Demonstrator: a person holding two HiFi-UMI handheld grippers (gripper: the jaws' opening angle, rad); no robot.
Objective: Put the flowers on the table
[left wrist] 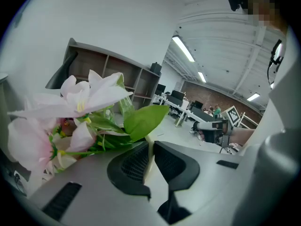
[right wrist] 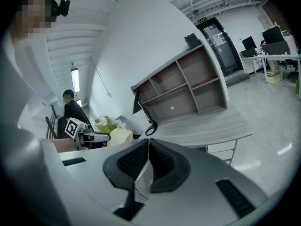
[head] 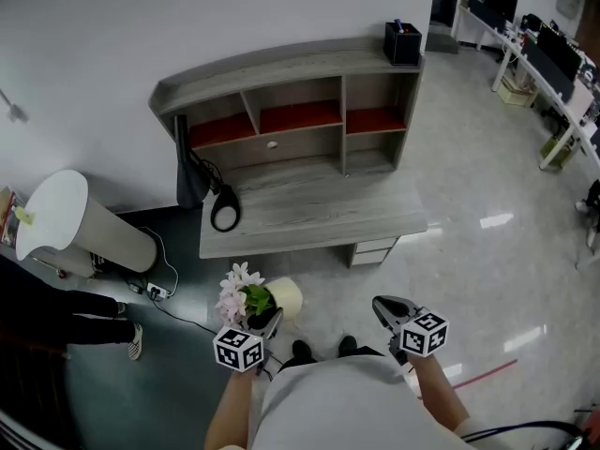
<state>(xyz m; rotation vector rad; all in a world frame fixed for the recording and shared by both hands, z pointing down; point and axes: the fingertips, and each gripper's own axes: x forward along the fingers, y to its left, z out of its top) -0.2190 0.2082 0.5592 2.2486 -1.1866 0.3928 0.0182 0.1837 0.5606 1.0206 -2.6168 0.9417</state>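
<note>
Pink-white flowers (head: 239, 289) with green leaves stand in a pale yellow pot (head: 285, 297), held in the air in front of the grey desk (head: 309, 209). My left gripper (head: 265, 323) is shut on the pot's rim. In the left gripper view the blooms (left wrist: 70, 112) fill the left side and a thin cream strip of the rim shows between the jaws of the gripper (left wrist: 151, 150). My right gripper (head: 392, 310) hangs to the right, shut, with nothing in it. From the right gripper view (right wrist: 148, 147) the pot (right wrist: 121, 136) shows beside the desk (right wrist: 207, 126).
The desk carries a shelf unit (head: 291, 111) at its back, a black cable loop (head: 225, 212) at its left end and a black box (head: 402, 43) on top. A white round-topped stand (head: 56, 214), a power strip (head: 157, 292) and a person's legs (head: 75, 317) are at the left.
</note>
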